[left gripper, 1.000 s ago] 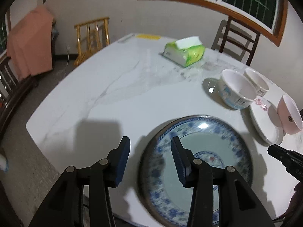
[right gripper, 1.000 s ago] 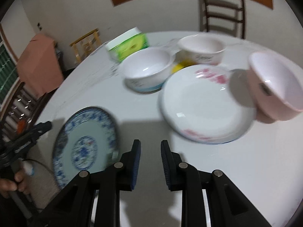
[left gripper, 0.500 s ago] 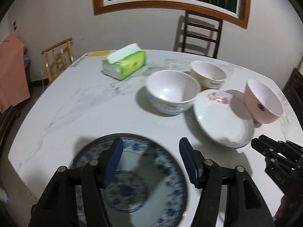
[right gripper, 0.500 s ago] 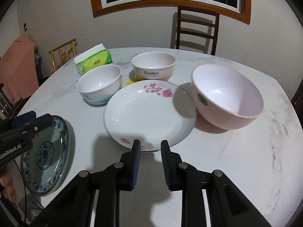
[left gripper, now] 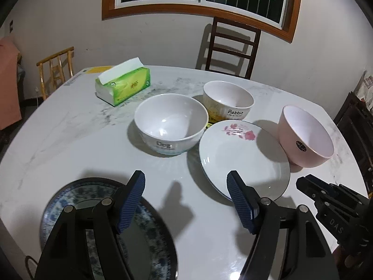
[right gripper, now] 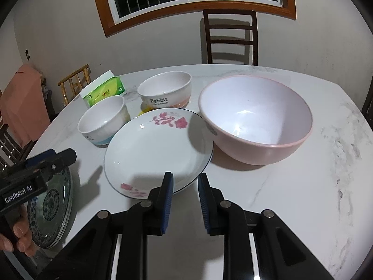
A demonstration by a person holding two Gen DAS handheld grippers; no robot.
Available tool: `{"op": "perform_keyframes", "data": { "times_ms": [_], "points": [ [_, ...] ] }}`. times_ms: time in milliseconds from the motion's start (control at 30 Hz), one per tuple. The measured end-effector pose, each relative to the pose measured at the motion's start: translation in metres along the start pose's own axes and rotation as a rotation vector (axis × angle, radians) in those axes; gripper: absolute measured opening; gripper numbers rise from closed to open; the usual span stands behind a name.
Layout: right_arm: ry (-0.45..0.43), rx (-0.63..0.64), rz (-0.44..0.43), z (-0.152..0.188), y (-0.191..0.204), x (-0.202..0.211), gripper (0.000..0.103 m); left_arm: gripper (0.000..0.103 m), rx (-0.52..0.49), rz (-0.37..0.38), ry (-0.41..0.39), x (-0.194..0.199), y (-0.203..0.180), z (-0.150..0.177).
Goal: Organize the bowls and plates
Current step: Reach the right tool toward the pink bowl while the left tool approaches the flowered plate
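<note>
Barely started imo, nothing stacked yet. Taking the rose plate as landmark: pink bowl on its right, Dog bowl left, Rabbit bowl behind, blue plate near-left on the desk. All empty. Left gripper fingers opening, holding nothing; right gripper fingers slightly apart, empty.

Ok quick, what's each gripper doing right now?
Left gripper: fingers opening, nothing between them.
Right gripper: narrowly open, holding nothing.
</note>
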State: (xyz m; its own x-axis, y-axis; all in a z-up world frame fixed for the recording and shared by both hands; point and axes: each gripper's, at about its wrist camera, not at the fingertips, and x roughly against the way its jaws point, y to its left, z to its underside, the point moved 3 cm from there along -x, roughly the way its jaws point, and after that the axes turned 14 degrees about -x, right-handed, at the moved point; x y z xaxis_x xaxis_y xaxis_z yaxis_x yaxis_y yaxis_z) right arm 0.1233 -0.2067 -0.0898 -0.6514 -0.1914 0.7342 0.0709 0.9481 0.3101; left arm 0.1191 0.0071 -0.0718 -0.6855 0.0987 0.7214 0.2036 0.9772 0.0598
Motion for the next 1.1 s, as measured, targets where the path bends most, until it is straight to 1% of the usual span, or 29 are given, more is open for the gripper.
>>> {"op": "perform_keyframes", "data": {
  "times_ms": [300, 533, 633, 700, 900, 1033, 1100],
  "points": [
    [0.013, -0.020, 0.017, -0.012, -0.010, -0.021, 0.024, 0.069, 0.003, 0.031, 0.042, -0.026, -0.005, -0.004],
    [0.039, -0.024, 0.022, -0.019, -0.014, -0.042, 0.024, 0.068, 0.004, 0.045, 0.096, -0.052, -0.007, -0.013],
    [0.054, -0.034, 0.021, -0.022, -0.016, -0.051, 0.024, 0.066, 0.007, 0.051, 0.116, -0.063, -0.007, -0.015],
    [0.053, -0.034, 0.023, -0.023, -0.017, -0.055, 0.024, 0.063, 0.008, 0.056, 0.126, -0.069, -0.008, -0.017],
    [0.077, -0.030, 0.018, -0.027, -0.018, -0.070, 0.023, 0.062, -0.005, 0.066, 0.151, -0.087, -0.013, -0.021],
    [0.094, -0.031, 0.010, -0.027, -0.019, -0.077, 0.023, 0.057, 0.006, 0.079, 0.171, -0.097, -0.012, -0.021],
    [0.099, -0.040, -0.001, -0.029, -0.020, -0.080, 0.023, 0.049, 0.022, 0.093, 0.185, -0.101, -0.010, -0.020]
  ]
}}
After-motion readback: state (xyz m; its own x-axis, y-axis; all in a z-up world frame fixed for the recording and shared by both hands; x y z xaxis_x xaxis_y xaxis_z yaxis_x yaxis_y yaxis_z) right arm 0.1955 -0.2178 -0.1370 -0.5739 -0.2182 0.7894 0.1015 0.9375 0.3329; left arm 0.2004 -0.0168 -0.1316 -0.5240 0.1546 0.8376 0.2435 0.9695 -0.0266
